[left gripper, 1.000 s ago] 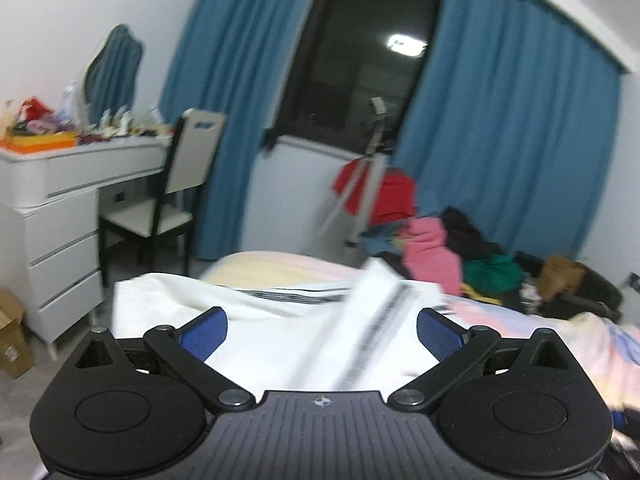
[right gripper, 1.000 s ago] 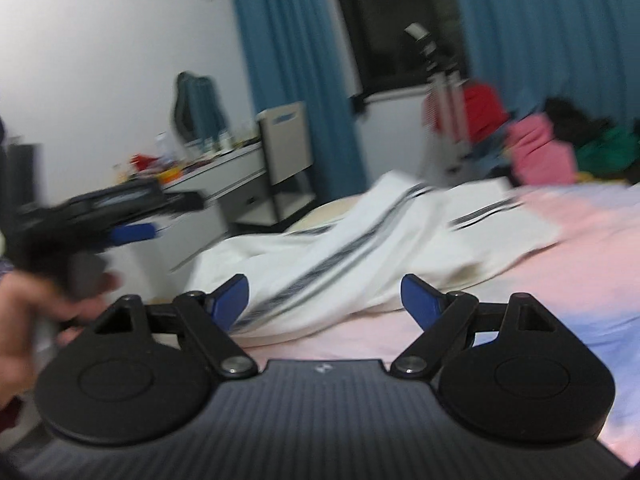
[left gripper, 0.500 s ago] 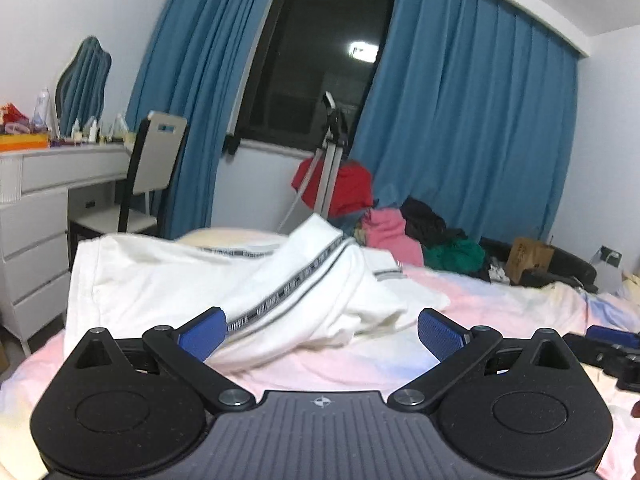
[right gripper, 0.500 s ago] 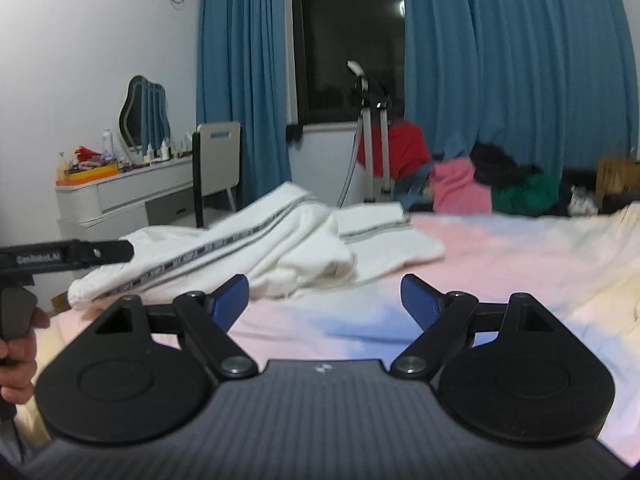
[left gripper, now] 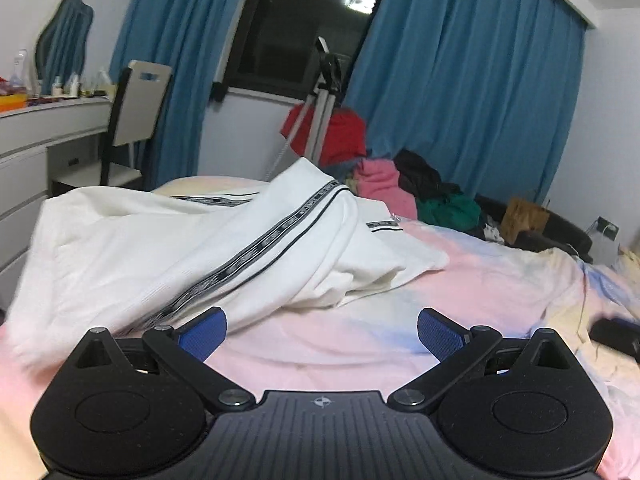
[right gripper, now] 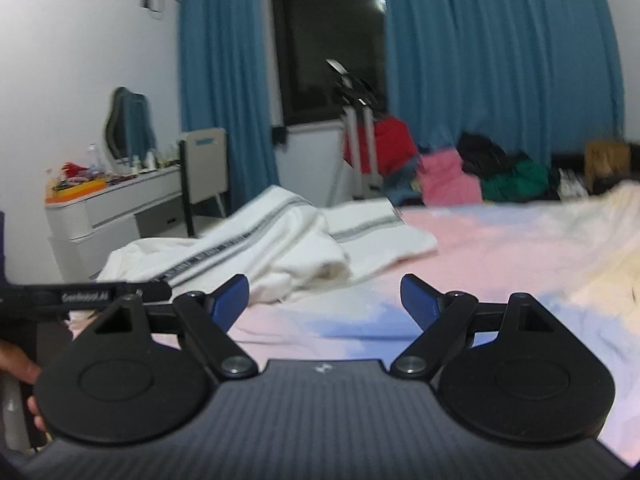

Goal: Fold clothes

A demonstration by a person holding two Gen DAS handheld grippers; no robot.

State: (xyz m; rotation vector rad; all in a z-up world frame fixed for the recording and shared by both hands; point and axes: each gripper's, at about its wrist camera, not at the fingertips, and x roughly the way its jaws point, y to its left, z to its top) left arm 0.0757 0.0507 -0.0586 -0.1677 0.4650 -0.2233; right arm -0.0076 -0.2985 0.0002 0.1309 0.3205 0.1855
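**Stuff I can't make out from here**

The right wrist view is soft all over, so the lettering on the garment [right gripper: 276, 240] stripe is just a smear, and the bits on the dresser [right gripper: 116, 200] are colored blobs. In my left wrist view the stripe text is too small to read too. The garment's near edge drops behind the left gripper [left gripper: 320, 332], so I can't tell if the left pad [left gripper: 202, 330] touches cloth. The dresser there is cut by the left edge. The dark thing [left gripper: 616, 336] at the right edge is blurred and clipped. The clothes pile [left gripper: 420, 192] hides its own lower layers.
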